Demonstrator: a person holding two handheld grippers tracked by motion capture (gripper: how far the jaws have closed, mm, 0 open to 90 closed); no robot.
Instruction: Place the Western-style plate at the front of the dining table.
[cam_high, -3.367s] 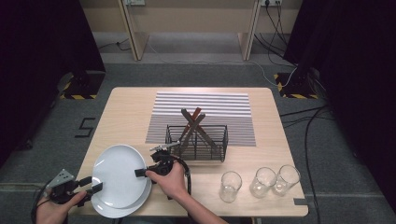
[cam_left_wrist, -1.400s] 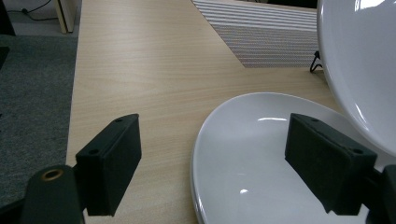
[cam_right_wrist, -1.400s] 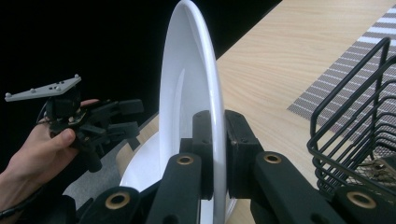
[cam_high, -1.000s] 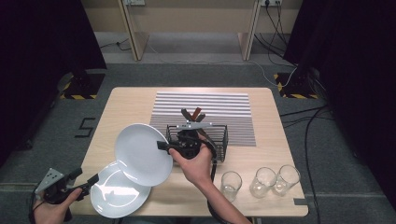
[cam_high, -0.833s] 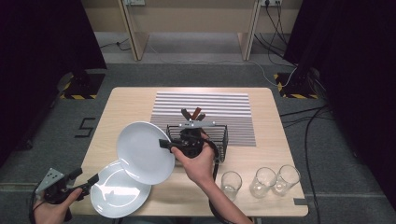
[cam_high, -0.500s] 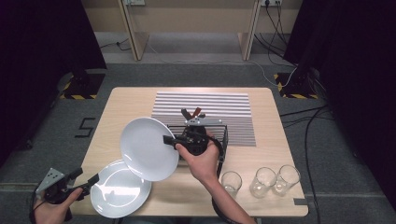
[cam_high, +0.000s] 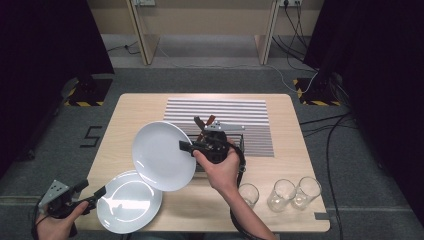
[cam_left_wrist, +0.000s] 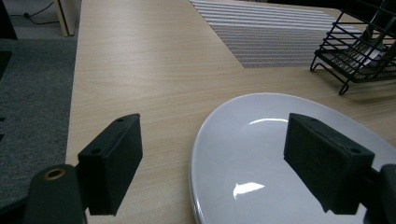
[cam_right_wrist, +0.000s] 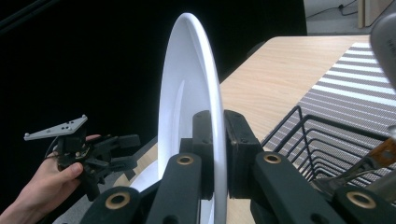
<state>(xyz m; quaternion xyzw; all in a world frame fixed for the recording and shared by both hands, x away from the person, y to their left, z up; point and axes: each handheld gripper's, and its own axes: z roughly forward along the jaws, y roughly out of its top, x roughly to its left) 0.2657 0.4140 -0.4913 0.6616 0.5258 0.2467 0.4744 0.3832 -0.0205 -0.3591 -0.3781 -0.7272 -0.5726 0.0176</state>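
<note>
Right tool (cam_high: 186, 146): jaws clamped on the rim of a white plate (cam_high: 162, 155), which is lifted clear of the table (cam_high: 140, 107) and tilted, its face turned up and toward the left. In the right gripper view the plate (cam_right_wrist: 187, 107) stands nearly on edge between the two black pads (cam_right_wrist: 233, 149), one pad on each face of the rim. The held plate sits just left of the black wire rack (cam_high: 239, 141), at mid-table.

Left tool (cam_high: 95, 194): jaws spread wide, gripping nothing. It is at the near left corner of the table, its tips at the left edge of a second white plate (cam_high: 129, 202) that lies flat on the table. In the left gripper view one jaw is over bare wood and the other over this plate (cam_left_wrist: 261, 154); contact cannot be judged.

The lifted plate overlaps the far right part of the flat plate as seen from above.

Rack: stands on the striped grey-and-white mat (cam_high: 220, 112); brown-handled utensils (cam_high: 205, 122) stick up from it.

Three clear glasses (cam_high: 282, 194) stand in a row near the right near edge of the table.

Writing: a dark mark shaped like "5" (cam_high: 91, 136) on the floor left of the table. No brand or label is legible on the plates, rack or glasses.
</note>
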